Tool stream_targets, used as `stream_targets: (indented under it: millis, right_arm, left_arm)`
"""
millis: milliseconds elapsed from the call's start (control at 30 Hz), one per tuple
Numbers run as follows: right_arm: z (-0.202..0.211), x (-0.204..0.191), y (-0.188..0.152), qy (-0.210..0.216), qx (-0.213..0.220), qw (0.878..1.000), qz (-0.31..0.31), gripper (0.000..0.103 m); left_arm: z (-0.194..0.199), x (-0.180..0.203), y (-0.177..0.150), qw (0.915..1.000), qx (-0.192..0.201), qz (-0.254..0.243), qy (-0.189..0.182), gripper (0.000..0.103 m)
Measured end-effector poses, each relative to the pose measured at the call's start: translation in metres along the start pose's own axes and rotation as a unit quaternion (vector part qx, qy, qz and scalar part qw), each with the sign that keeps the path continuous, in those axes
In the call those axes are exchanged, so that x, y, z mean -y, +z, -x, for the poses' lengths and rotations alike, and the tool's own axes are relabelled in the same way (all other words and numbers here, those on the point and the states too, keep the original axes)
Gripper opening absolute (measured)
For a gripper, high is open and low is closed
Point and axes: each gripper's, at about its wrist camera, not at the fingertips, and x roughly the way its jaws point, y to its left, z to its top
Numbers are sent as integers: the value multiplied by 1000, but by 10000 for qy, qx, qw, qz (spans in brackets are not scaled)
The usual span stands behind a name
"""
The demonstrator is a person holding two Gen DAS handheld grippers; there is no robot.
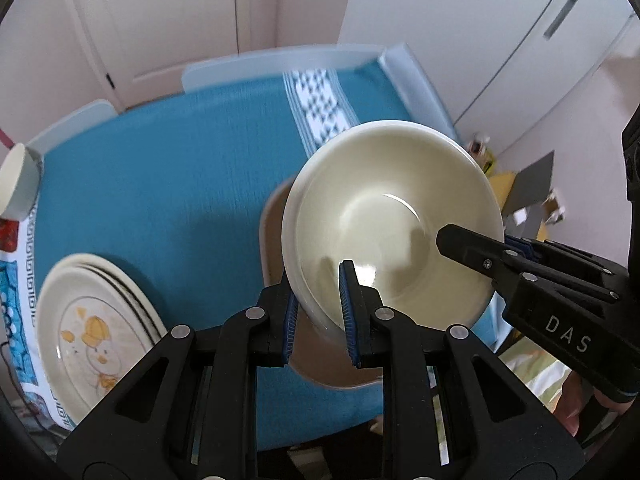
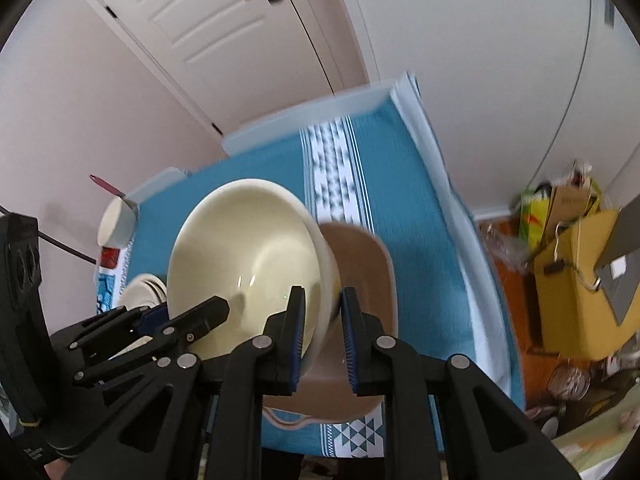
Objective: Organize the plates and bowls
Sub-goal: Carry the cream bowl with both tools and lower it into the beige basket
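A cream bowl (image 1: pixel 392 216) is held in the air above the blue tablecloth (image 1: pixel 160 180), tilted. My left gripper (image 1: pixel 318 312) is shut on its near rim. My right gripper (image 2: pixel 322 332) is shut on the opposite rim of the same bowl (image 2: pixel 248 256); it also shows in the left wrist view (image 1: pixel 520 276). Below the bowl lies a tan plate (image 1: pixel 276 224), partly hidden, also in the right wrist view (image 2: pixel 360 264). A stack of cream plates with a duck picture (image 1: pixel 92 328) lies at the table's left front.
A small white cup (image 1: pixel 18 184) stands at the table's left edge. Pale chair backs (image 1: pixel 280 64) line the far side of the table. Yellow boxes and bags (image 2: pixel 572 272) crowd the floor to the right. A door and white cabinets stand behind.
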Motion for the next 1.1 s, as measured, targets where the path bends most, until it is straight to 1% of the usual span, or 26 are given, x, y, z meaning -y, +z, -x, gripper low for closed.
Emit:
stream_targets:
  millis: [67,200,300,433,600,900,1100]
  right_arm:
    - [-10,5,-5,-11,-106,9999,-26,17]
    - [-26,15,-11,-32,-264,9996,-58,17]
    - [-33,18,-13,10,-348,9994,-45,17]
    - [-34,16,-10,-109,-360,9993,89,17]
    - [-33,18,-9,-94,-408,9991,70,17]
    - [-37,14,-13,-178,-508,9984,147,17]
    - [-34,12,-15,-258,-446,9984,234,17]
  left_arm:
    - [-11,4,-2,9998,-142,-65,82,17]
    - [-32,-7,-5,9991,-338,-141,229,17]
    - [-33,-2,-3,9985,-258,-253,412,17]
    - [-36,0,1,9983,-318,-262,419,17]
    - [-36,4,-1,9978,-345,-332,466,18]
    - [-39,11,-3,9947,-296,-582,794,18]
    - [-39,11,-4,9944,-281,-621,809,20]
